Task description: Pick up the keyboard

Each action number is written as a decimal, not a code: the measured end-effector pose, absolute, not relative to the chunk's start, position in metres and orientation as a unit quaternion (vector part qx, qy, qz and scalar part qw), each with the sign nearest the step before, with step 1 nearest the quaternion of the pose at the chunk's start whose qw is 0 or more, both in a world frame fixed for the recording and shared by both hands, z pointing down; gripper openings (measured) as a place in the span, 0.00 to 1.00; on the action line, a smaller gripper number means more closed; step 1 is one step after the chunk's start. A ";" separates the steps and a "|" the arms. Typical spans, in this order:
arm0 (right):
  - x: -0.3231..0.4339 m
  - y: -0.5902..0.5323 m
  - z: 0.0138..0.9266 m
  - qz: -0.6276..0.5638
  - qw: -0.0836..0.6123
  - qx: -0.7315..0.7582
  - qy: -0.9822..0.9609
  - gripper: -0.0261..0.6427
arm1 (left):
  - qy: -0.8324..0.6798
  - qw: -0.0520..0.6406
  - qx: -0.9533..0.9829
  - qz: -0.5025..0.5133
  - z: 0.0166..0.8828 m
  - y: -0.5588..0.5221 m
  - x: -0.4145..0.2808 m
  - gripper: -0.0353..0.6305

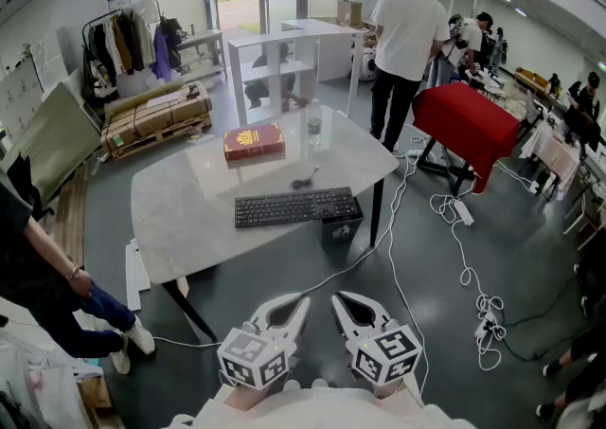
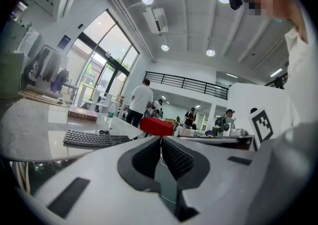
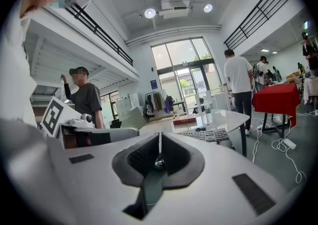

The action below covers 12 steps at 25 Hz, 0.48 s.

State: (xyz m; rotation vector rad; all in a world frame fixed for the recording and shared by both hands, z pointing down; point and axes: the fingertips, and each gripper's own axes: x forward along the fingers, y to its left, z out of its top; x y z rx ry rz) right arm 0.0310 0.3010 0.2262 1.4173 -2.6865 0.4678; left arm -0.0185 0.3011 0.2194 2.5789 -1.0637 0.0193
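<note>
Head view — keyboard flat on table, long axis left-right

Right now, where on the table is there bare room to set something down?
The widest bare patch is the left end of the table, left of the keyboard and the red book. Another lies right of the bottle. The middle, between book, bottle and keyboard, is crowded.

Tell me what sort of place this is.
Probably an open-plan workshop or lab in a tall hall: flat brown cardboard boxes stacked on a wooden pallet, loose white cables trailing over the grey floor, and people at cluttered desks along the far wall.
</note>
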 end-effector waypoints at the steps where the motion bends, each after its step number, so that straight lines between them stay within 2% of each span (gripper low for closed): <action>1: 0.030 0.296 0.224 0.150 0.033 0.462 -0.874 0.10 | -0.374 0.172 0.911 0.009 0.218 0.296 -0.018 0.08; 12: 0.023 0.279 0.225 0.144 0.040 0.459 -0.876 0.10 | -0.374 0.158 0.913 0.030 0.217 0.279 -0.016 0.08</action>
